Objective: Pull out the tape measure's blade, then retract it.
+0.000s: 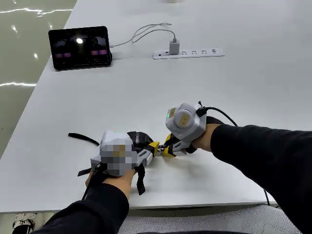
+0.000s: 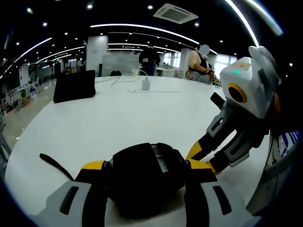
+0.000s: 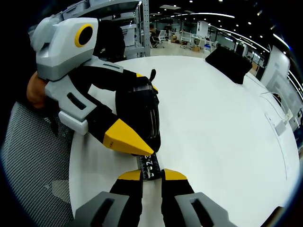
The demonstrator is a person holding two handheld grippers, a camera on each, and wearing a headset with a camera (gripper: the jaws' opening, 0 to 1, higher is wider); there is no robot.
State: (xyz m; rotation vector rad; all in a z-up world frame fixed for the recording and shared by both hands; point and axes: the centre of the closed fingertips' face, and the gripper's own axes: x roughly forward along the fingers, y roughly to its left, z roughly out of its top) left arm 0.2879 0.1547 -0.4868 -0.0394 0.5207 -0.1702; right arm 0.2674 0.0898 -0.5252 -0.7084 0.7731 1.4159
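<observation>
A black tape measure [image 1: 139,140] rests on the white table [image 1: 219,97] near its front edge. My left gripper [image 1: 147,152] is shut on its case, with the yellow-tipped jaws on either side of the tape measure [image 2: 144,179]. A short length of marked blade [image 3: 149,166] sticks out of the tape measure [image 3: 139,111]. My right gripper [image 3: 152,176] is shut on the blade's end, close to the case. In the head view the right gripper [image 1: 165,149] meets the left one tip to tip. A black wrist strap [image 1: 83,138] trails left from the case.
A dark tablet [image 1: 80,47] stands at the back left. A white power strip [image 1: 189,52] with a charger and cable lies behind the middle. The table's front edge runs just below the hands. People and desks show far off in the left gripper view.
</observation>
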